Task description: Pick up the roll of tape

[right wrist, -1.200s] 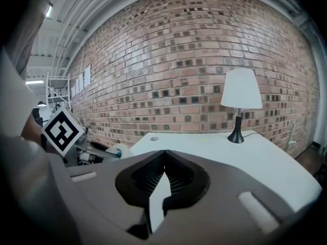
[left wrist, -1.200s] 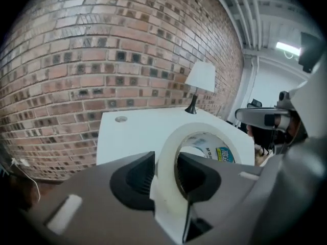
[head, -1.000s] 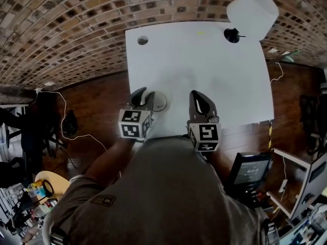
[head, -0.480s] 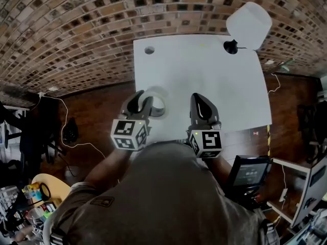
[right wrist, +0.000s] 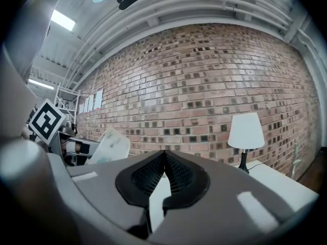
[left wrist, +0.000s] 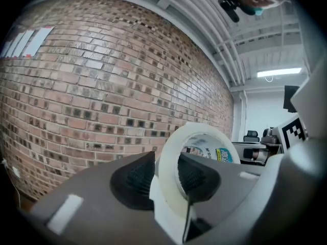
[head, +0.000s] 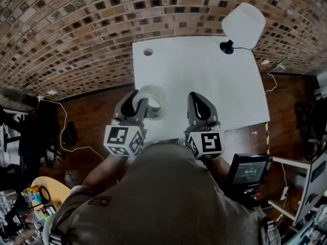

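The roll of clear tape (head: 152, 101) hangs in the air over the near left part of the white table (head: 214, 80). My left gripper (head: 139, 104) is shut on its rim, one jaw outside the ring and one inside. In the left gripper view the pale roll (left wrist: 189, 160) stands on edge between the black pads, with its printed core showing. My right gripper (head: 201, 107) is beside it to the right, raised above the table, with its jaws closed and nothing between them (right wrist: 163, 180). The right gripper view shows the held roll (right wrist: 110, 146) off to the left.
A white lamp (head: 242, 25) on a black base stands at the table's far right corner, also the lamp (right wrist: 246, 137) in the right gripper view. A round hole (head: 148, 51) is at the table's far left corner. A brick wall stands behind; wood floor with cables surrounds the table.
Both grippers have risen. The left one has lifted the tape roll off the table surface, and it now hangs above the near left edge.
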The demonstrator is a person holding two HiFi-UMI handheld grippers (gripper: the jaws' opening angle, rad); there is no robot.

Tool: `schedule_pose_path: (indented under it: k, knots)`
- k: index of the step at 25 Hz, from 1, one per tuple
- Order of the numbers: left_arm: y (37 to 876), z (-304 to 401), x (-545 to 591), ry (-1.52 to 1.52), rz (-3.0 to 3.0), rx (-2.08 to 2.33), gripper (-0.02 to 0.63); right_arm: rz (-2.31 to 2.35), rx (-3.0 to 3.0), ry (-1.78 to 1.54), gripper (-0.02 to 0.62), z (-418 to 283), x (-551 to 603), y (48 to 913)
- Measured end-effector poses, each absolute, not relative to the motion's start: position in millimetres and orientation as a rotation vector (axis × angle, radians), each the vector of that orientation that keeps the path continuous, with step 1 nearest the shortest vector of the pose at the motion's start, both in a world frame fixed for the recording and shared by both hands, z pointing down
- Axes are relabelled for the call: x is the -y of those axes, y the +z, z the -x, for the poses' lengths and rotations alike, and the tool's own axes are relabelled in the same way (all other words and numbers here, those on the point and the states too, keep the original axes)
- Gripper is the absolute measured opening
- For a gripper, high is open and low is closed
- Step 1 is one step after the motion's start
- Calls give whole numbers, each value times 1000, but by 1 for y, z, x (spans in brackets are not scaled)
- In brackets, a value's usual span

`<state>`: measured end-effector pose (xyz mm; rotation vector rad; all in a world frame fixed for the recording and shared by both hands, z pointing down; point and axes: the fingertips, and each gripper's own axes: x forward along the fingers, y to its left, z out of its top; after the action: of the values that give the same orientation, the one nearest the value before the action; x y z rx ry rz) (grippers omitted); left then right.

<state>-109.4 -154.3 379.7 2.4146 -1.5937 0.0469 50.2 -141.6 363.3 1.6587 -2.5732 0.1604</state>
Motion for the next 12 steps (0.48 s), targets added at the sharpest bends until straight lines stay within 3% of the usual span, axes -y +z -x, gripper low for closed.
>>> schedule_pose_path:
  k: [12]
  knots:
    - [351,107,147,-60,-2470,1625,117,-1677,2616,127,14,-49,136,346]
